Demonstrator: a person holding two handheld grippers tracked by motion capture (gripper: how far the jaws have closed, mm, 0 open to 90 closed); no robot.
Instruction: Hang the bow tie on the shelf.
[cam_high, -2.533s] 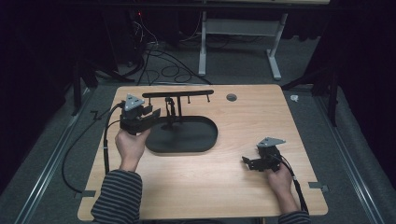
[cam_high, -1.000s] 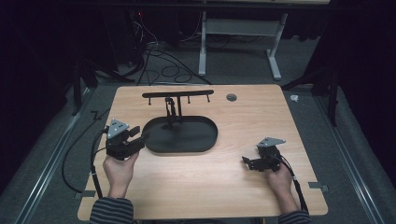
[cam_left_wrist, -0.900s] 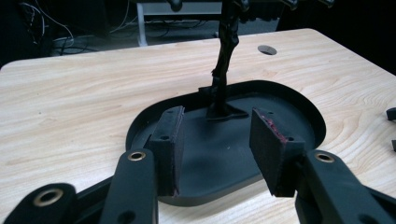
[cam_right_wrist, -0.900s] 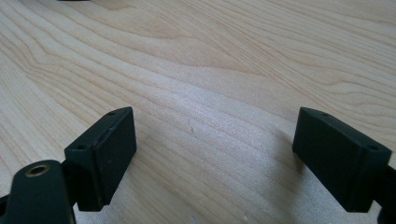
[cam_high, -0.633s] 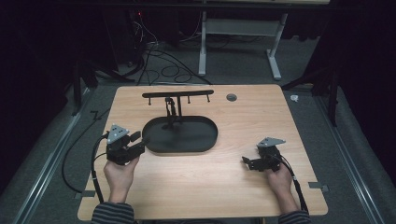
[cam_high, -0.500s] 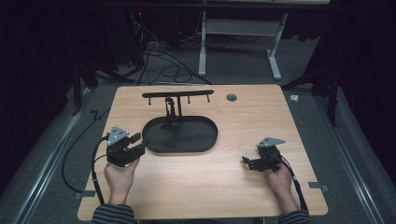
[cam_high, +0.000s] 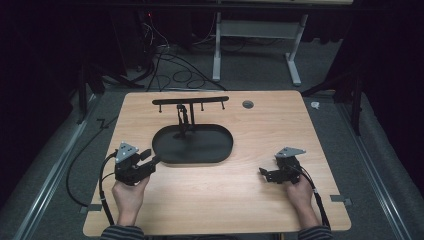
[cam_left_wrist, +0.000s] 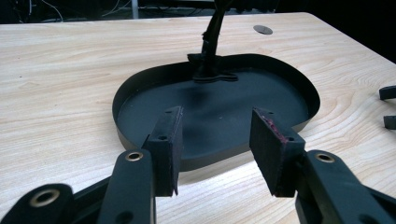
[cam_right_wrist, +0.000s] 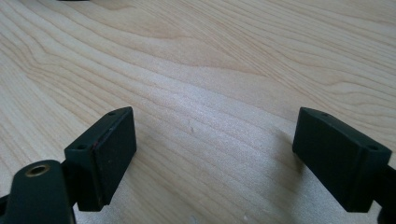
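Holding both tools low near my edge of the table (cam_high: 300, 130), I had nothing clamped in either one. My left gripper (cam_high: 146, 159) sat with its jaws apart, the 2 pads (cam_left_wrist: 169, 140) pointing into the near left rim of the black oval tray (cam_high: 220, 150), just short of it and not touching, as far as I could tell. My right gripper (cam_high: 265, 173) lay well apart from the tray on bare wood, its jaws spread wide, and its own view gave me only wood grain between the 2 pads (cam_right_wrist: 112, 140). Beyond my left jaws the tray was bare inside, with the foot of an upright post (cam_left_wrist: 212, 37) planted at its far side. Farther back, the post carried a horizontal bar (cam_high: 190, 101) with a few small pegs hanging under it, and nothing hung on them. Past that, a small round grommet (cam_high: 247, 104) was set in the tabletop near the far edge. I judged the work either finished or not yet begun: the stand stood whole and upright, no loose piece lay on the table, and if anything was left, it was for my left tool to close on the tray's rim.
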